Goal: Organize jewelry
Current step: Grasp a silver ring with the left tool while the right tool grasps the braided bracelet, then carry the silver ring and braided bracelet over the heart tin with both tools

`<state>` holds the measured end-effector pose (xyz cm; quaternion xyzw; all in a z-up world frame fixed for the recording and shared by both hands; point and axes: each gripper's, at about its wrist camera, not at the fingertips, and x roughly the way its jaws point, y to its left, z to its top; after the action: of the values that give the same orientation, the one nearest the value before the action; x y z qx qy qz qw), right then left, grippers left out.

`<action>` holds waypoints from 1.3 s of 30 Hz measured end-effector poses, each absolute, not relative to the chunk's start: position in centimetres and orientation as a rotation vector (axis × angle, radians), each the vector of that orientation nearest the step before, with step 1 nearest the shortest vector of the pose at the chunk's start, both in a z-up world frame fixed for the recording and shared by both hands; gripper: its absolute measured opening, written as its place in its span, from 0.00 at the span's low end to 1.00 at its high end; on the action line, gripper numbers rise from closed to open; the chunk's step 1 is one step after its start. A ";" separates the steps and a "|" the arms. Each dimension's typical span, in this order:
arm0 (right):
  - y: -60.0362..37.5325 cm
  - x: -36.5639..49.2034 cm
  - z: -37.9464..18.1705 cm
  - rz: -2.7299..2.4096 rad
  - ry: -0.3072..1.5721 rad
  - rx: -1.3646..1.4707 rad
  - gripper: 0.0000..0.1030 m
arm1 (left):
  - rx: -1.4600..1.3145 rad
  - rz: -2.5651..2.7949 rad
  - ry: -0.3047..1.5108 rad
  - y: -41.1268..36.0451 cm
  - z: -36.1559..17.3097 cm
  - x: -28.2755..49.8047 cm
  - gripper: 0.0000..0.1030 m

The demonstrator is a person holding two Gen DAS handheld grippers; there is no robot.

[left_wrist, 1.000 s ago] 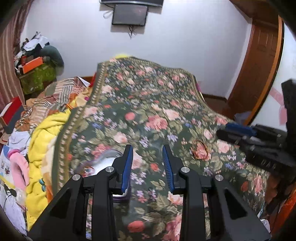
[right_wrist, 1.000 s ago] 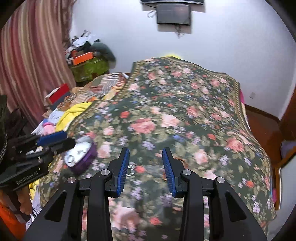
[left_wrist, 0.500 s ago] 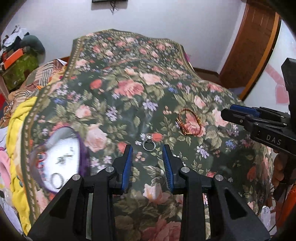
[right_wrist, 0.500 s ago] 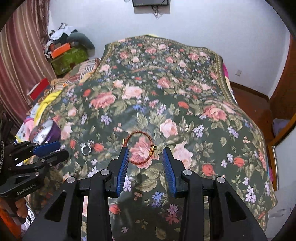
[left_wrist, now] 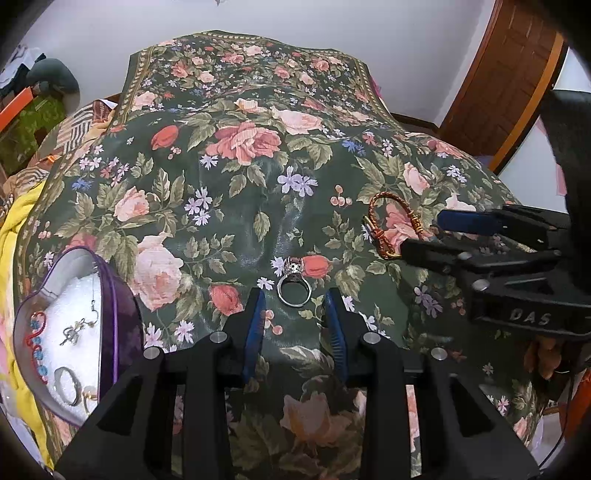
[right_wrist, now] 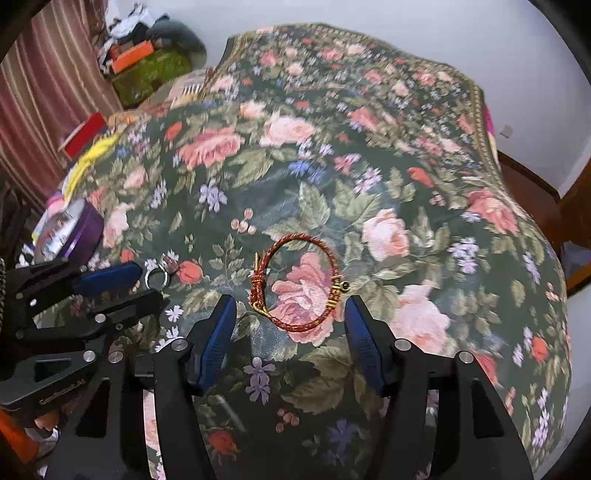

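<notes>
Both grippers have dropped closer to the bed since half a second ago, so the jewelry looms larger in each view. On the left, the silver ring (left_wrist: 294, 286) that lay a little ahead of the blue pads now sits just past the tips of the left gripper (left_wrist: 295, 301), centred on the gap between them. Its jaws are spread and nothing is between them. The ring lies flat on the floral bedspread (left_wrist: 236, 206), its stone setting pointing away from the camera, beside a printed red rosebud.

The right gripper (right_wrist: 291, 310) has widened its jaws, which now stand well spread on either side of the red braided bracelet (right_wrist: 295, 284). The bracelet lies on the bedspread over a pink printed rose, with gold fittings at its left and right ends; the near arc of the loop reaches in between the two fingertips, but neither pad touches it. This view is slightly blurred.

Left of the ring, near the edge of the bedspread, sits a purple heart-shaped jewelry box (left_wrist: 122, 325), open, with a white lining. Inside it lie a red cord bracelet with blue beads (left_wrist: 35, 347), a small silver charm (left_wrist: 74, 332) and another ring (left_wrist: 68, 386). In the right wrist view the box (right_wrist: 79, 230) shows at the far left, behind the left gripper (right_wrist: 144, 282).

Beyond the bedspread are a yellow blanket (left_wrist: 14, 229), a white wall (left_wrist: 332, 22) and a wooden door (left_wrist: 517, 74).
</notes>
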<state>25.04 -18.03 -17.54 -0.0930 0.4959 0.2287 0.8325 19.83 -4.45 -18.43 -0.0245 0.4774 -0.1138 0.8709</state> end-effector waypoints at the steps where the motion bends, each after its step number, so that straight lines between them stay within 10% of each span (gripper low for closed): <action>1: -17.8 25.2 -17.8 0.484 1.062 -0.210 0.55 | -0.053 -0.238 0.998 -4.5 -18.5 20.0 0.32; 14: -16.7 25.4 -18.8 0.474 1.074 -0.288 0.55 | -0.056 -0.227 1.000 -4.7 -19.1 20.8 0.32; 21: -16.8 25.9 -18.7 0.472 1.064 -0.280 0.12 | -0.082 -0.222 1.002 -4.4 -19.1 20.7 0.20; 39: -17.2 22.9 -11.2 0.514 0.887 -0.209 0.12 | -0.064 -0.177 0.868 -3.0 -13.3 17.2 0.19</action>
<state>22.91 -17.22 -11.24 -0.0998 0.4236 0.2454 0.8662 17.24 -2.96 -13.30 -0.0311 0.4197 -0.0857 0.9031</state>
